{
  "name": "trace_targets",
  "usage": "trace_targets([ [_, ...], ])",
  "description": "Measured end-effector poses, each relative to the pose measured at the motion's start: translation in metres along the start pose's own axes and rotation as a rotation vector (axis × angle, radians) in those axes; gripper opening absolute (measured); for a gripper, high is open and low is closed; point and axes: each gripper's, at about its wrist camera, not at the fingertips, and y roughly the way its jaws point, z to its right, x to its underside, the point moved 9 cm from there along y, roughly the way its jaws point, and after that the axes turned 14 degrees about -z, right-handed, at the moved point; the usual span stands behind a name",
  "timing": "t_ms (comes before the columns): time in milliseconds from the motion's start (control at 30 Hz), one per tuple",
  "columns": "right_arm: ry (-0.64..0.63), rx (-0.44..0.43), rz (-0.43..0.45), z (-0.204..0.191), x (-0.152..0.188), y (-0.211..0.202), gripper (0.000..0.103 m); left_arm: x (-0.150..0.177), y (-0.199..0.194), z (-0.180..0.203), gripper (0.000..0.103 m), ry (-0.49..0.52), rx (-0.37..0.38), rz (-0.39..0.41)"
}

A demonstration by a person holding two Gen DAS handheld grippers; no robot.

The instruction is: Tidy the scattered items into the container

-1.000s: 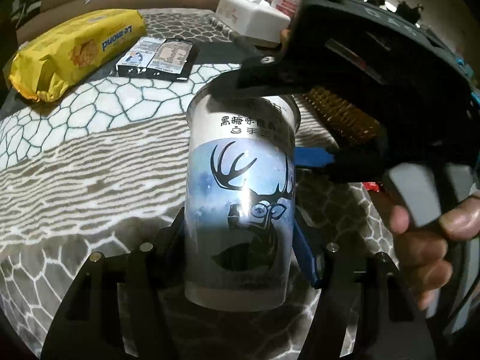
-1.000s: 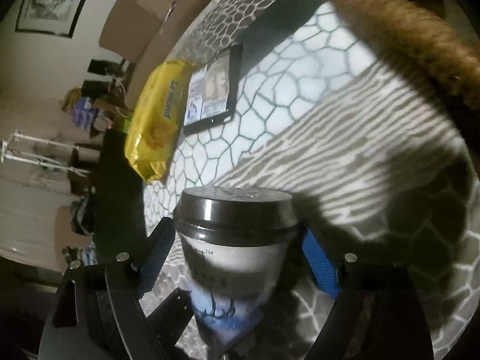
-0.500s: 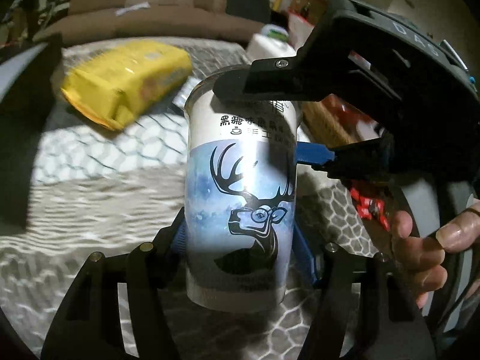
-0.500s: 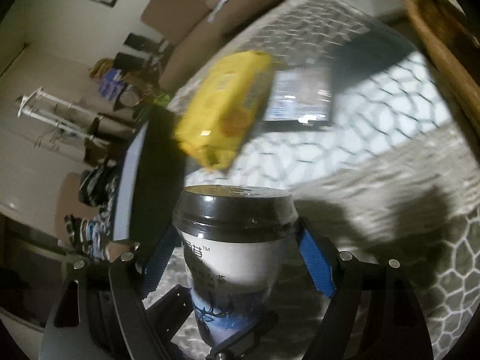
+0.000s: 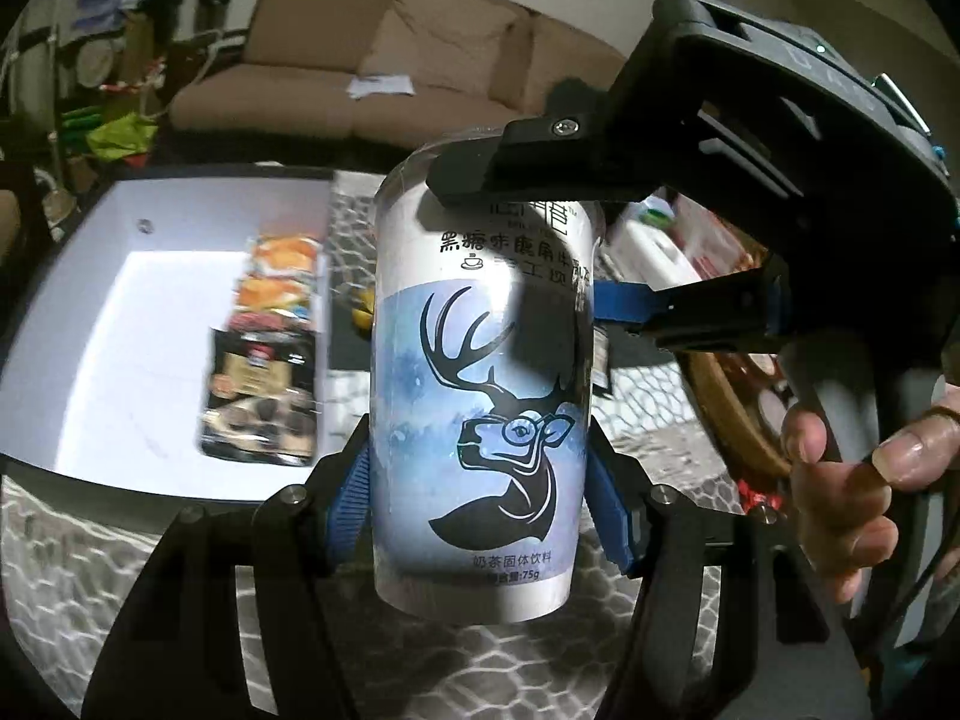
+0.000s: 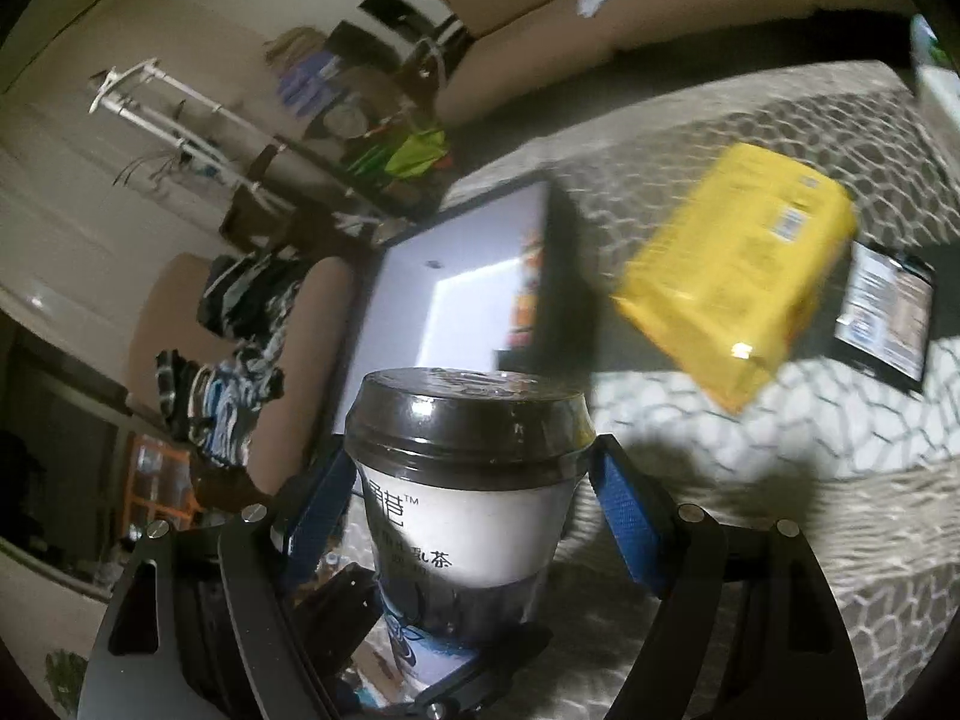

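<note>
A tall milk-tea cup (image 5: 480, 360) with a blue deer print and a dark lid (image 6: 468, 408) hangs in the air above the patterned tablecloth (image 5: 90, 570). My left gripper (image 5: 480, 468) is shut on the cup's lower body. My right gripper (image 6: 471, 480) is closed on the lid rim, its blue pads (image 6: 624, 516) against it; in the left wrist view the right gripper (image 5: 570, 228) reaches in from the upper right. The white container (image 5: 150, 228) with a black rim lies to the left and holds snack packets (image 5: 264, 372). The container (image 6: 408, 300) also shows beyond the lid in the right wrist view.
A yellow biscuit packet (image 6: 738, 276) and a black flat packet (image 6: 888, 312) lie on the cloth to the right. A wicker basket (image 5: 738, 420) and a white box (image 5: 648, 246) stand behind the cup. A hand (image 5: 840, 480) grips the right gripper's handle. A brown sofa (image 5: 390, 60) lies beyond the table.
Both grippers have lifted the cup and swung it left. The white container has come into view beside it, and the yellow packet has slid to the right of the picture.
</note>
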Motion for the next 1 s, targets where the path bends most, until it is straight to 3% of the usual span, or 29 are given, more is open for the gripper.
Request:
trace_targets([
  [167,-0.022,-0.001,-0.031,-0.022,-0.001,0.029,0.080,0.005,-0.014,-0.038,0.060,-0.040,0.005,0.012],
  [400,-0.012,-0.003,-0.056,-0.023,0.008,0.051,0.080,0.024,-0.011,-0.050,0.060,-0.070,0.006,-0.001],
  [1000,-0.021,0.002,-0.011,-0.004,0.016,0.014,0.080,0.018,-0.003,-0.012,0.060,-0.024,0.008,0.002],
])
